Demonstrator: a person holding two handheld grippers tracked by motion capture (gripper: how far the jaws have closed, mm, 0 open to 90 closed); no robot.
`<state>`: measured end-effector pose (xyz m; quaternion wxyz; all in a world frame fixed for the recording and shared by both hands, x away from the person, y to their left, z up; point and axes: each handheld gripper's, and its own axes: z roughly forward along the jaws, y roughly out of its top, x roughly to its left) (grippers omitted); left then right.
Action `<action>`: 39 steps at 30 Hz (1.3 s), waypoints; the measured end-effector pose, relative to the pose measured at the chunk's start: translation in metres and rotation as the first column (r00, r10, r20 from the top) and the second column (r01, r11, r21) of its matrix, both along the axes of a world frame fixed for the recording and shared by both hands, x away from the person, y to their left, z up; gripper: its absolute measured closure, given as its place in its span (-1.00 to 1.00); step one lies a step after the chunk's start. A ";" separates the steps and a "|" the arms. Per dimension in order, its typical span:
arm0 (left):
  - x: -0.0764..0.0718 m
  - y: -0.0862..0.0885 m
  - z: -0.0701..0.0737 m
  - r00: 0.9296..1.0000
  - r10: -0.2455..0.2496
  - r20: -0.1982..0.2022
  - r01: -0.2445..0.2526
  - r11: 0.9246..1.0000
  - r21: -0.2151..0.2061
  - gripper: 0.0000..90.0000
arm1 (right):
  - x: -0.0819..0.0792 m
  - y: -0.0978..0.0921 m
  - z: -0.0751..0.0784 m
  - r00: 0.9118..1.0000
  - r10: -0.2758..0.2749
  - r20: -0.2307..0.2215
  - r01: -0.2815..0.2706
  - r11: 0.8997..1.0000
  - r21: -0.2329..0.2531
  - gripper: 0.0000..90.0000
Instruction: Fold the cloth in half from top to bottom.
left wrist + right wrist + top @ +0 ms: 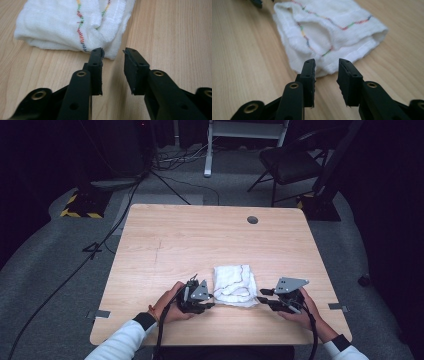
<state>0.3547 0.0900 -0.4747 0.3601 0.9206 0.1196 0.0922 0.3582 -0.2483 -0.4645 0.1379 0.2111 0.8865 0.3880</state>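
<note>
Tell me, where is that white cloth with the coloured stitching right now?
In the high view the white cloth lies folded on the wooden table near its front edge, between the left gripper and the right gripper, both open.

Ahead of your jaws the wooden table (200, 240) runs on, with a round grommet hole (252, 220) near its far right corner. Grey carpet (60, 270) lies around it, with cables (125, 210) trailing off to the far left of your jaws. Further that way you see a yellow-and-black striped base (80, 207). Far ahead and to the right stands a dark chair (290, 162); straight ahead is a white frame leg (208, 150). Beyond that the room is dark.
</note>
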 end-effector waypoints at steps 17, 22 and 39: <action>0.033 -0.028 0.000 0.998 0.039 -0.052 -0.041 0.999 -0.035 0.39 | 0.036 0.041 -0.012 0.999 0.005 0.033 -0.002 0.997 -0.083 0.83; 0.035 -0.017 0.006 0.999 0.010 -0.052 -0.015 0.996 -0.085 0.82 | 0.032 0.039 -0.009 0.999 0.028 0.036 -0.025 0.996 -0.084 0.98; 0.015 -0.005 0.000 0.998 -0.015 -0.063 0.012 0.999 -0.041 0.78 | -0.009 0.025 -0.012 0.996 0.094 -0.014 -0.094 0.989 -0.116 0.89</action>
